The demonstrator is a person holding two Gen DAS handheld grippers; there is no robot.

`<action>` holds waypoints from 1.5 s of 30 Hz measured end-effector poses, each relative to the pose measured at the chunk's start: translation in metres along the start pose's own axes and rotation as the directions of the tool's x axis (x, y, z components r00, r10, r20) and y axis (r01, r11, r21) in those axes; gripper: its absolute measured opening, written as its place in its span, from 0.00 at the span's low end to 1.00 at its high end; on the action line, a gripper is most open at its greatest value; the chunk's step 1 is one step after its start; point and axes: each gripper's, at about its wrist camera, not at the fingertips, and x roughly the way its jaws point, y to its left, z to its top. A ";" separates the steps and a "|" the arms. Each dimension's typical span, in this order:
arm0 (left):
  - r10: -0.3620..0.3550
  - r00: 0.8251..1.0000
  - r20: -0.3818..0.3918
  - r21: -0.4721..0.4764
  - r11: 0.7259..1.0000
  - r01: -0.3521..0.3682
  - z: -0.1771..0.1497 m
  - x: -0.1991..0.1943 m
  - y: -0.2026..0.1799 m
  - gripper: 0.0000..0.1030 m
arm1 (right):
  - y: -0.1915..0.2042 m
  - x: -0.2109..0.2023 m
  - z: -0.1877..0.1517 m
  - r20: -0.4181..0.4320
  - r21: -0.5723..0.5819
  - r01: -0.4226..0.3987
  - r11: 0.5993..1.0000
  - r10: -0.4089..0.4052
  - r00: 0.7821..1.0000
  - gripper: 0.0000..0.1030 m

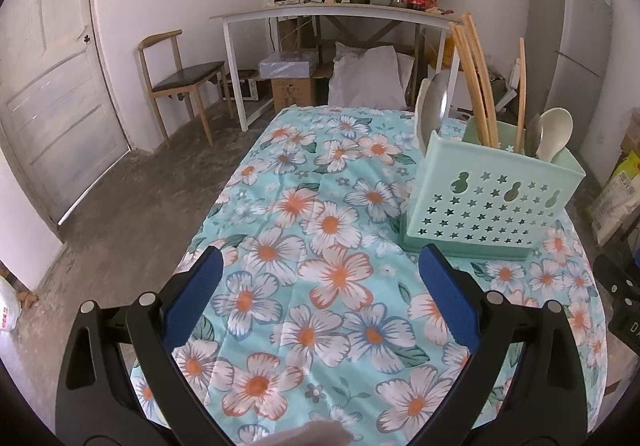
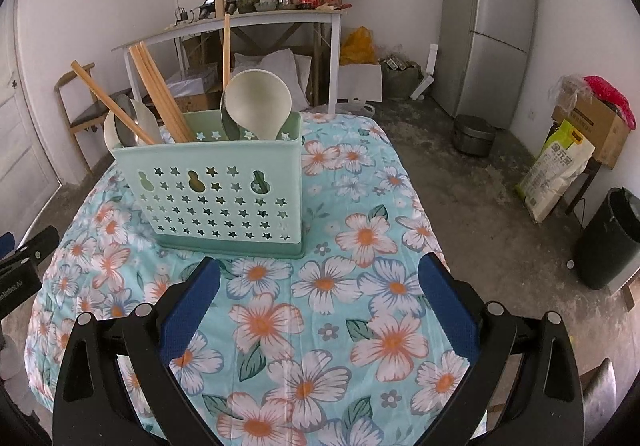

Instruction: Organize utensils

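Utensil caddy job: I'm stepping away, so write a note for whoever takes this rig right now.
Left gripper: open, empty, above the floral tablecloth.
Right gripper: open, empty, facing the green caddy.
Caddy stands upright on the table, holding chopsticks, a pale ladle and spoons.
Done: every utensil in view is in the caddy.
Left: no loose utensils show on the cloth; check outside the views.

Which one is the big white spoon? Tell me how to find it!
Look at the flowery table, then the green holder standing on it. The big white spoon sticks up at the holder's far right end, bowl up, far rounder and wider than the thin wooden chopsticks beside it.
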 end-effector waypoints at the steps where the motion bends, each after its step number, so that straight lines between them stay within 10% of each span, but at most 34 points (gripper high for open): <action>1: 0.002 1.000 -0.001 -0.001 1.000 -0.002 0.000 0.000 0.001 0.92 | 0.000 0.001 0.000 -0.001 0.000 -0.001 1.000 0.001 1.000 0.94; 45: 0.021 0.999 -0.023 -0.028 0.999 -0.022 -0.001 0.005 0.012 0.92 | 0.008 -0.001 0.003 -0.006 -0.013 -0.035 0.999 0.035 0.999 0.94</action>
